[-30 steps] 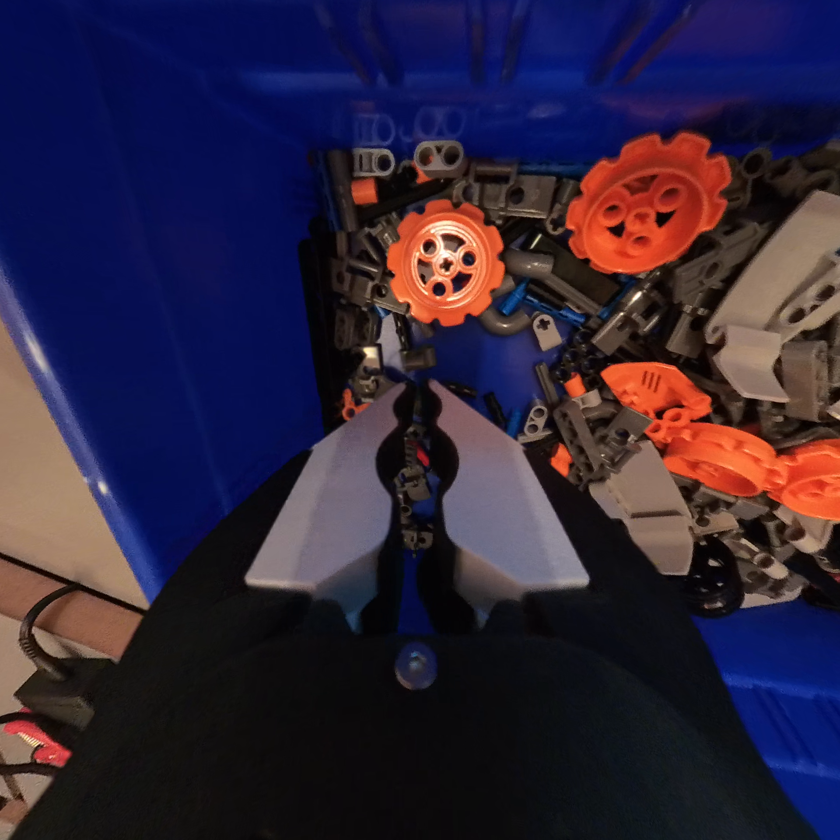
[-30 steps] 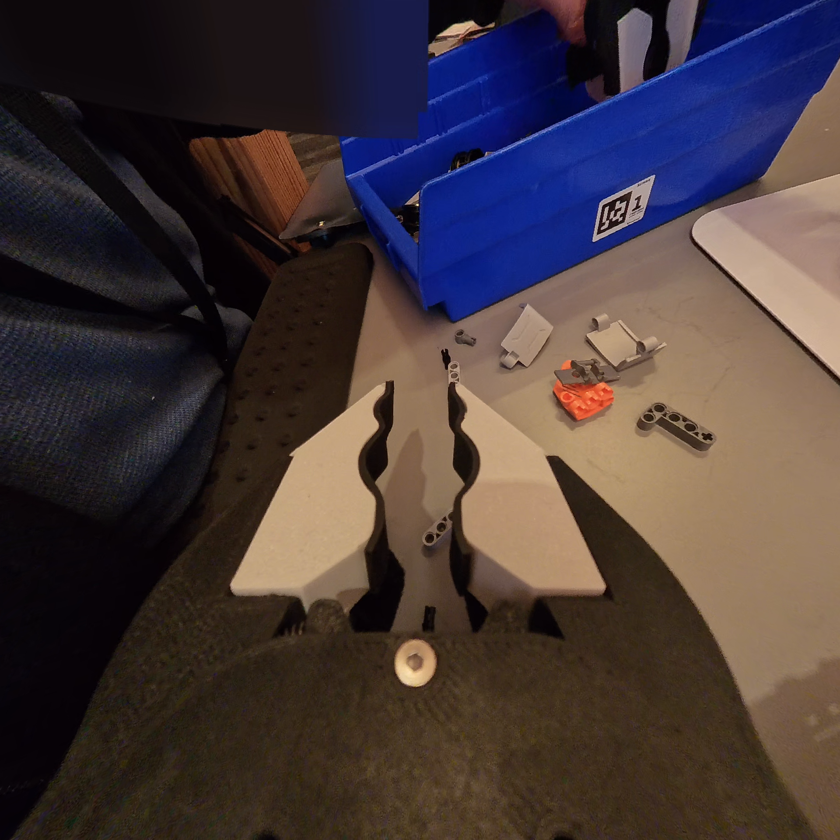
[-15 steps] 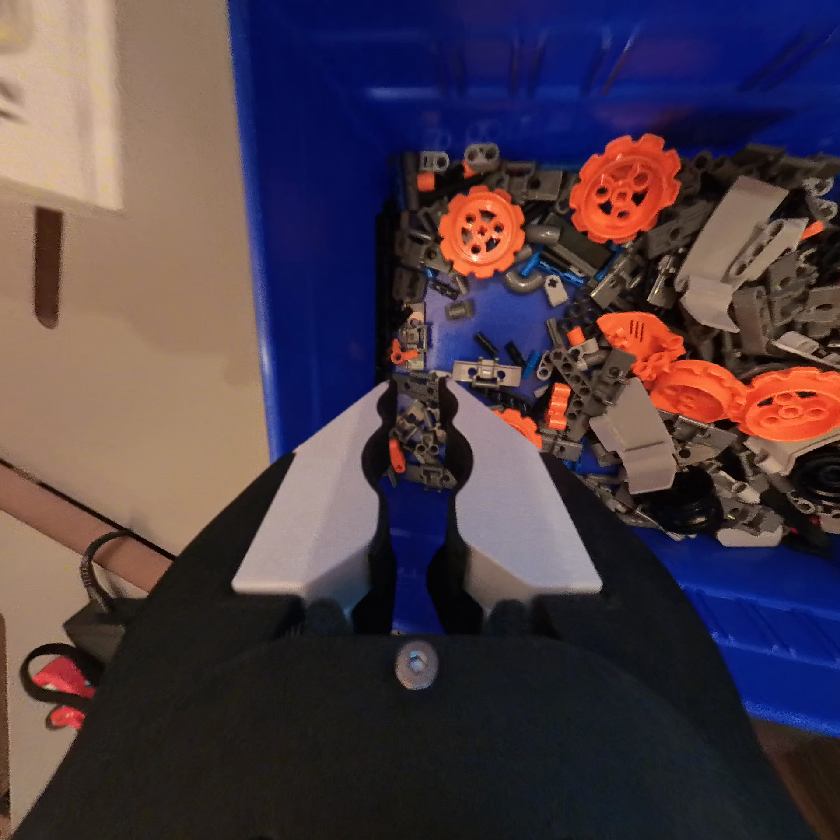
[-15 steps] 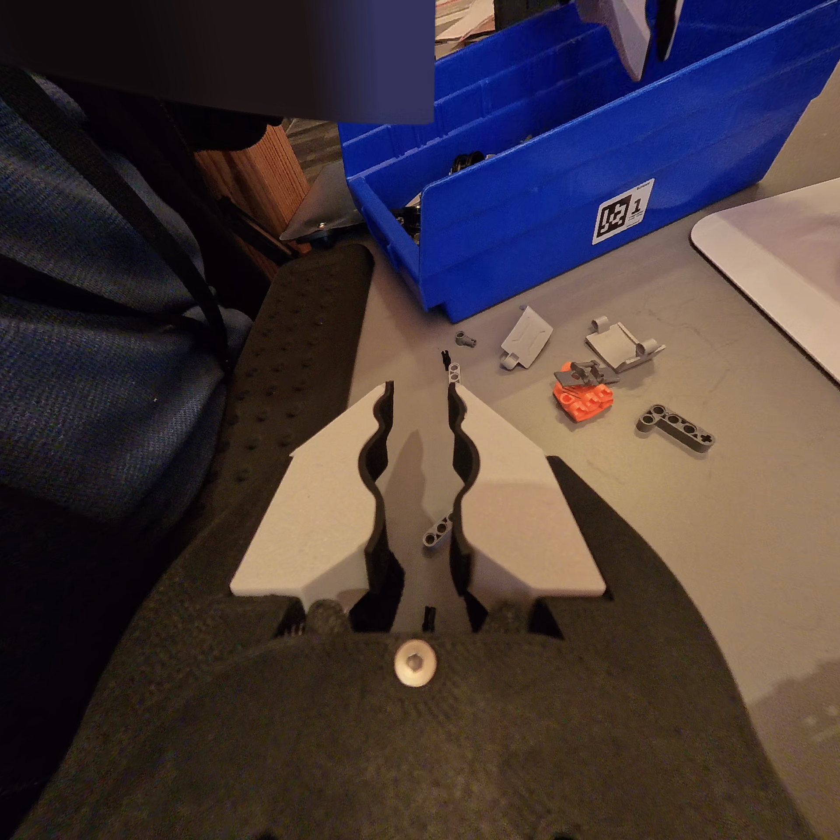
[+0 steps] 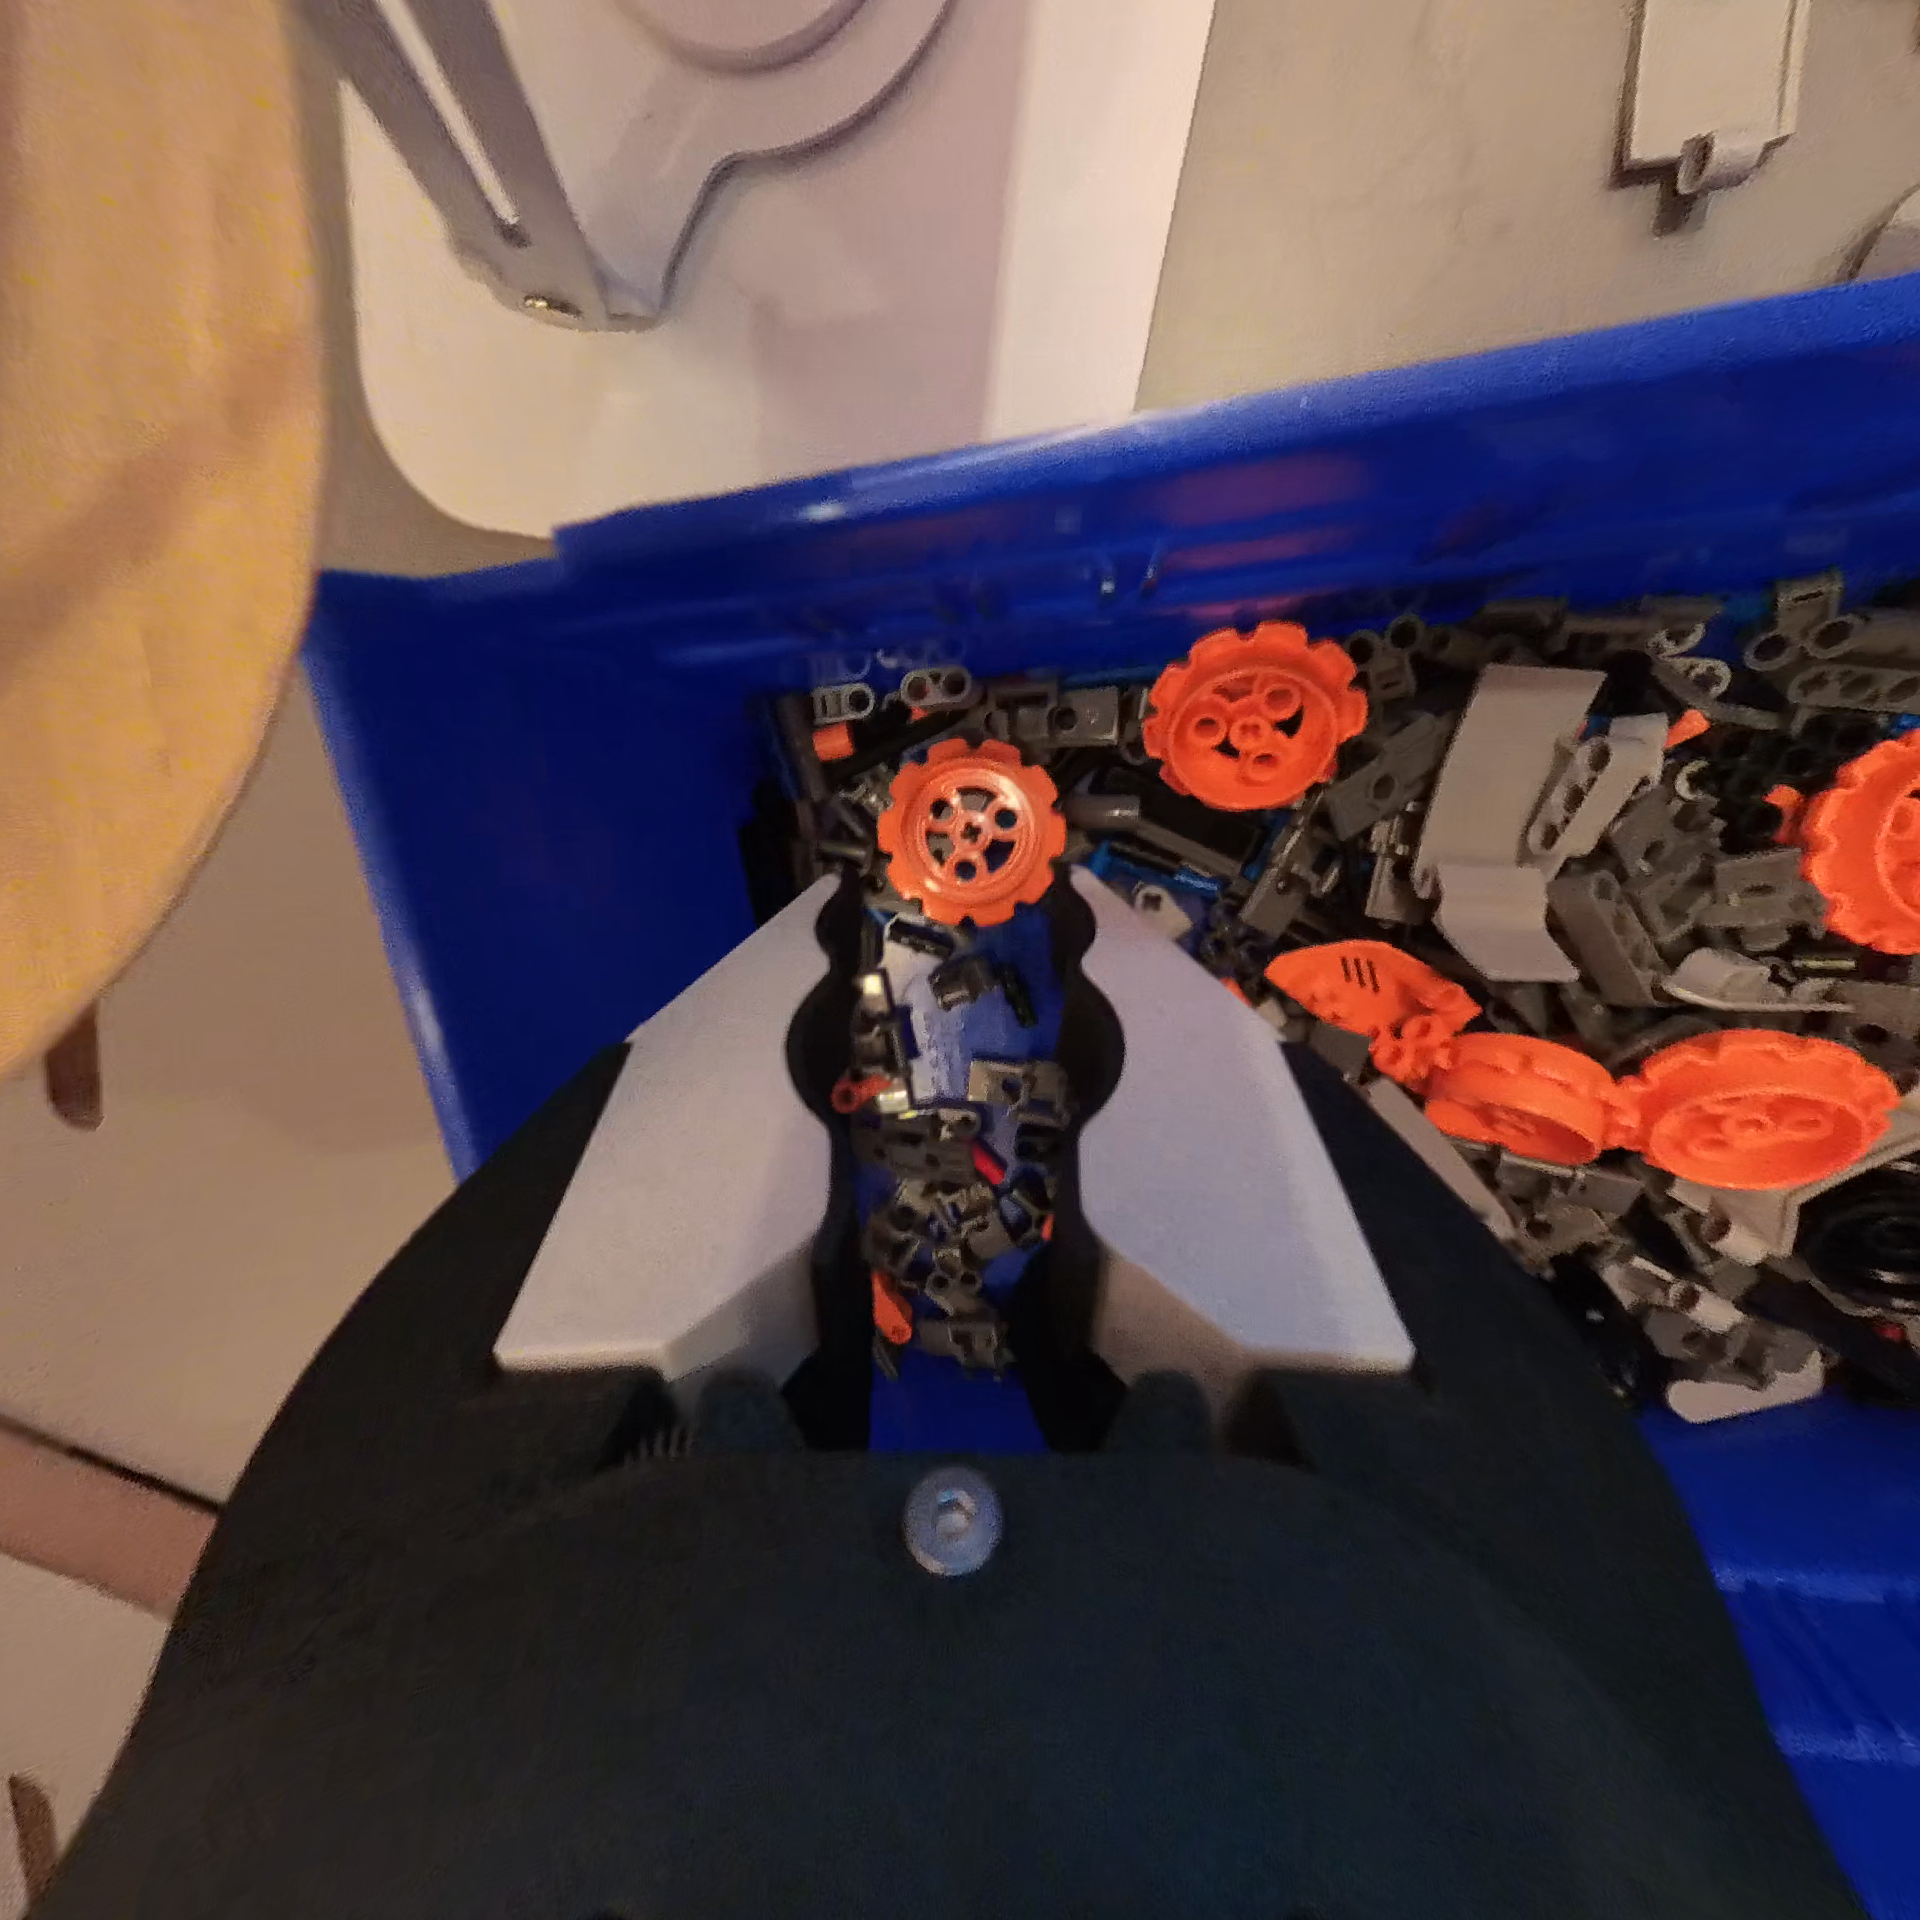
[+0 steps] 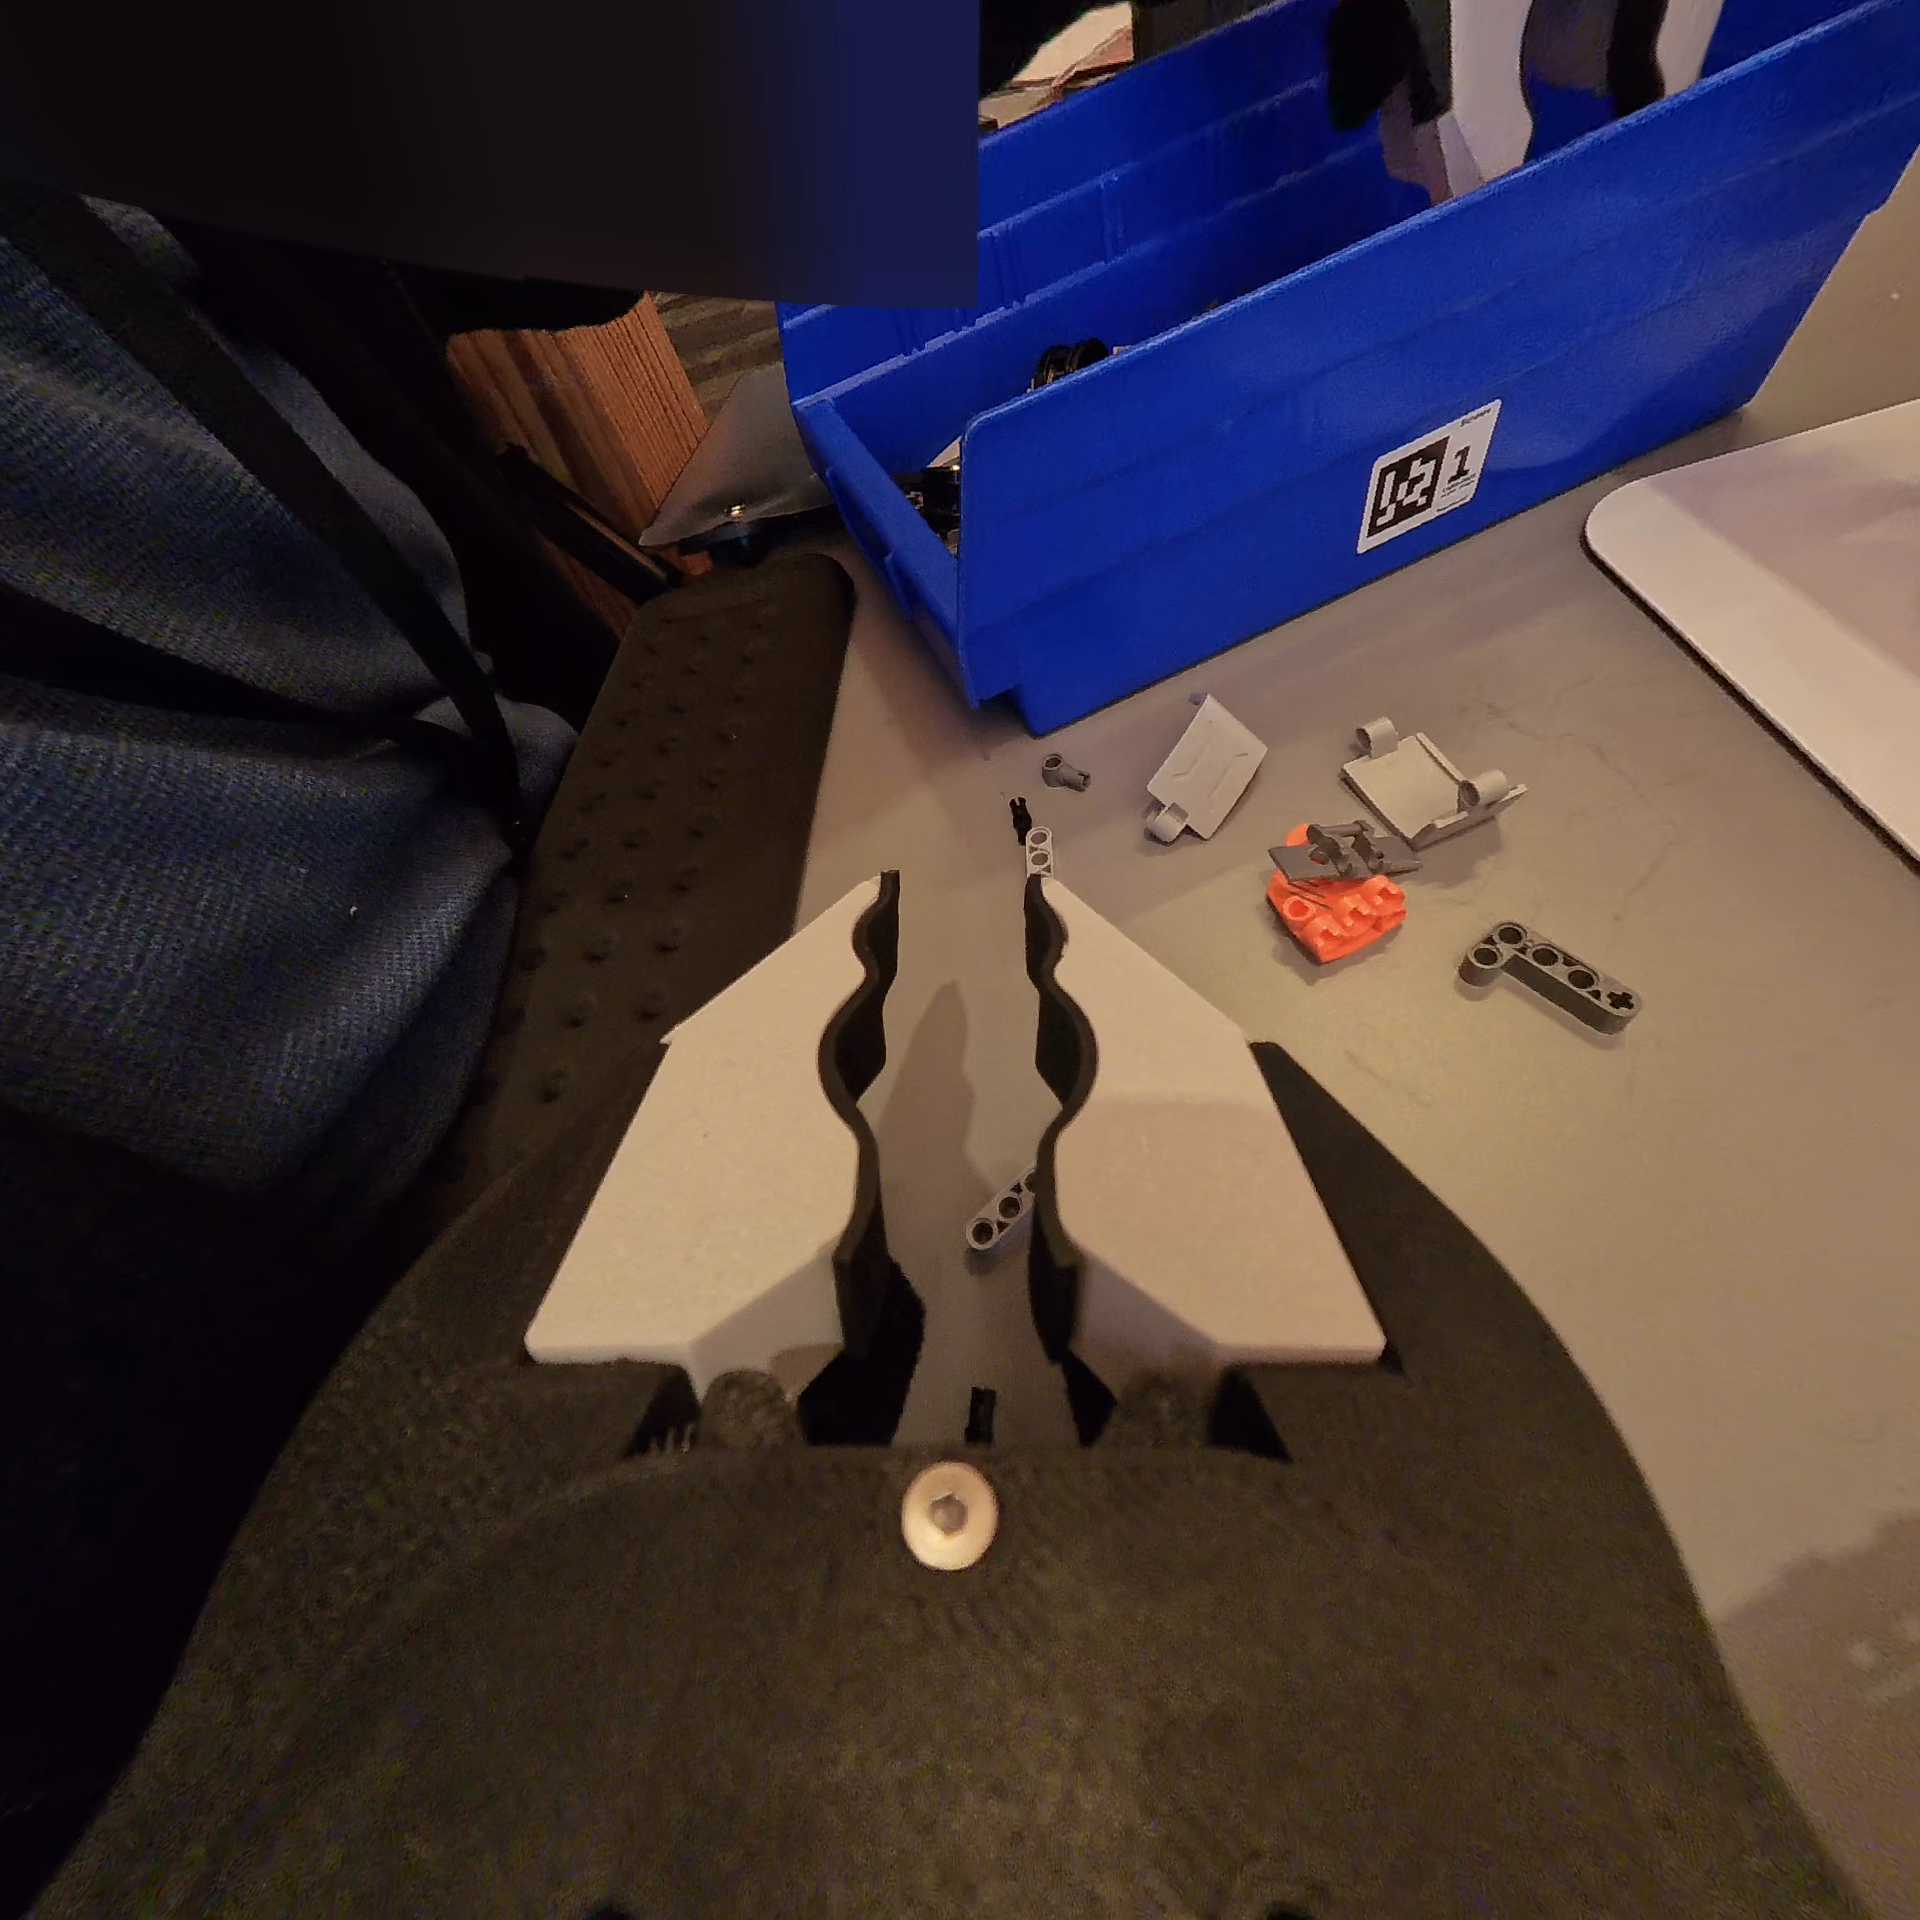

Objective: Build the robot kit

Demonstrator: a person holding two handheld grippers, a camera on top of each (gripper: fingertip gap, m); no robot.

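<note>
Blue bin (image 5: 540, 831) hides some toy parts. Left tongs (image 5: 956, 894) hang open and empty above it; right tongs (image 6: 961, 883) gape, empty, over the counter (image 6: 1558, 1195).

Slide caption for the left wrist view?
Open left gripper hovering over blue bin of grey, black and orange building pieces, nearest an orange toothed wheel.
</note>
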